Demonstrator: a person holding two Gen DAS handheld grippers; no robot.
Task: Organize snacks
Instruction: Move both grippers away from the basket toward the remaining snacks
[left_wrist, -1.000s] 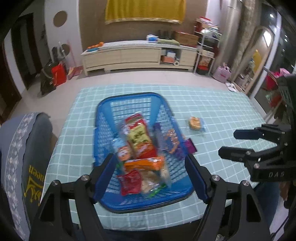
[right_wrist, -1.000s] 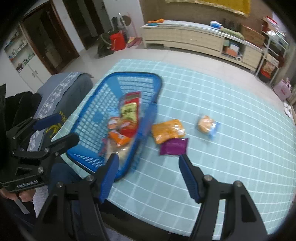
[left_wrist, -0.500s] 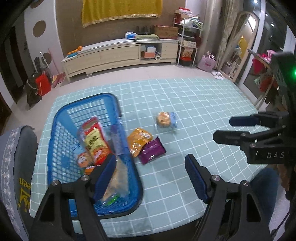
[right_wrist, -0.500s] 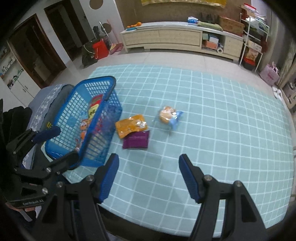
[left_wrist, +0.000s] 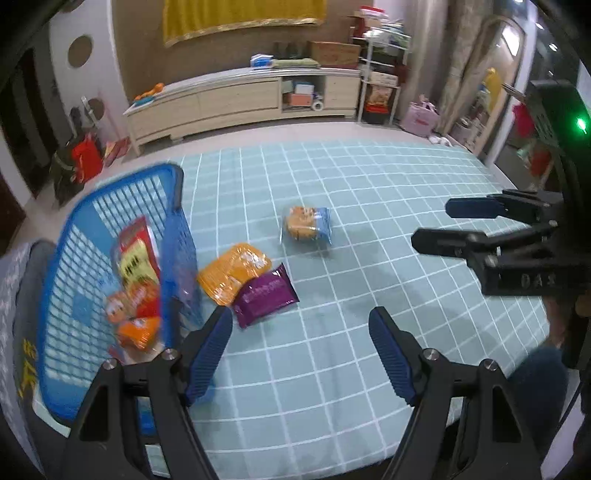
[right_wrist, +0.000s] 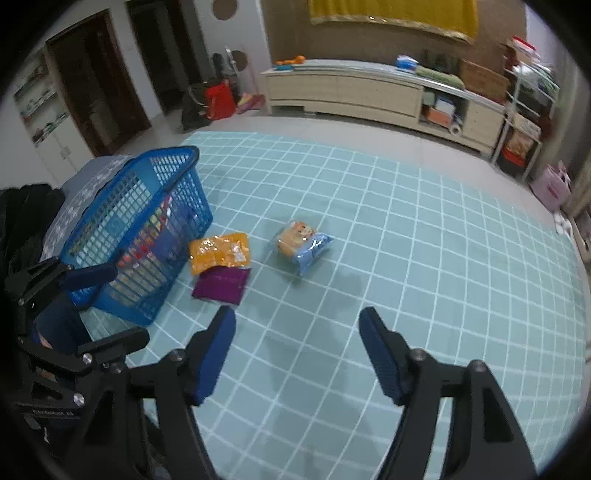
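A checked teal table (left_wrist: 388, 192) carries a blue basket (left_wrist: 59, 280) of snacks at its left edge. Touching the basket's right side lie an orange packet (left_wrist: 232, 271) and a purple packet (left_wrist: 266, 295); a blue-wrapped bun (left_wrist: 306, 225) lies farther right. Left tongs (left_wrist: 301, 350) hang spread and empty; right tongs (right_wrist: 297, 350) are opening, nothing between them.

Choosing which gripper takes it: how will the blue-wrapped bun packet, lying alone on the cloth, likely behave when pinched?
The bun packet looks puffy and glossy, so its film probably slips and crumples. Its contents seem soft and squashable. It lies flat, unlikely to roll.
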